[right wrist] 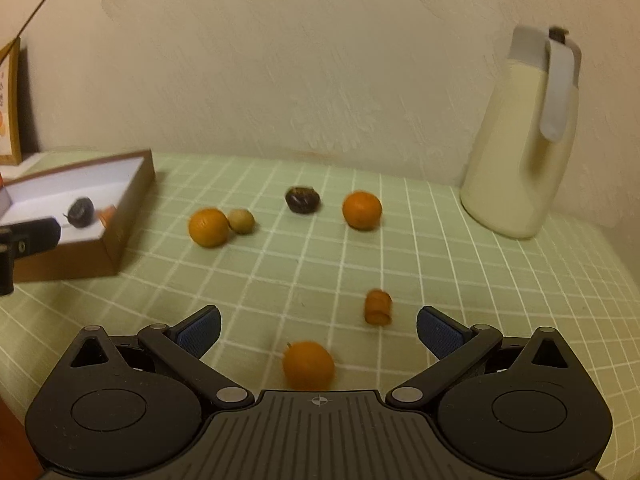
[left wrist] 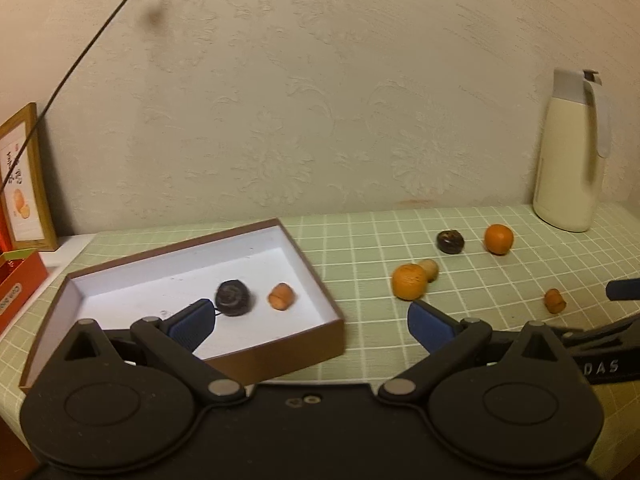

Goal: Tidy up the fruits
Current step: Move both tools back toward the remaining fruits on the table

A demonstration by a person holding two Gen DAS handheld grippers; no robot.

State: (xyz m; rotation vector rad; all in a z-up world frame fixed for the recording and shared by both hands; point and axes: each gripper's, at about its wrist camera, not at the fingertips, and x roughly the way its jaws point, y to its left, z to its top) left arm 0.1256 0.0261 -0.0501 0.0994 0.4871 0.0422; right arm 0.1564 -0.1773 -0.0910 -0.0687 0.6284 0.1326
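Currently:
Left hand-held gripper (left wrist: 311, 322): fingers apart, over box (left wrist: 280, 354).
Right hand-held gripper (right wrist: 319, 330): fingers apart, orange (right wrist: 308, 365) between.

A cream jug (left wrist: 568, 160) with a grey lid and handle stands upright at the far right of the green checked tablecloth (right wrist: 460, 280), close to the patterned wall (left wrist: 320, 100). Far left of the jug, a framed picture (left wrist: 22, 184) is leant against the wall, with a red carton (left wrist: 18, 280) in front of it.

Box (left wrist: 256, 364) left of perhaps six loose fruits (right wrist: 208, 227)
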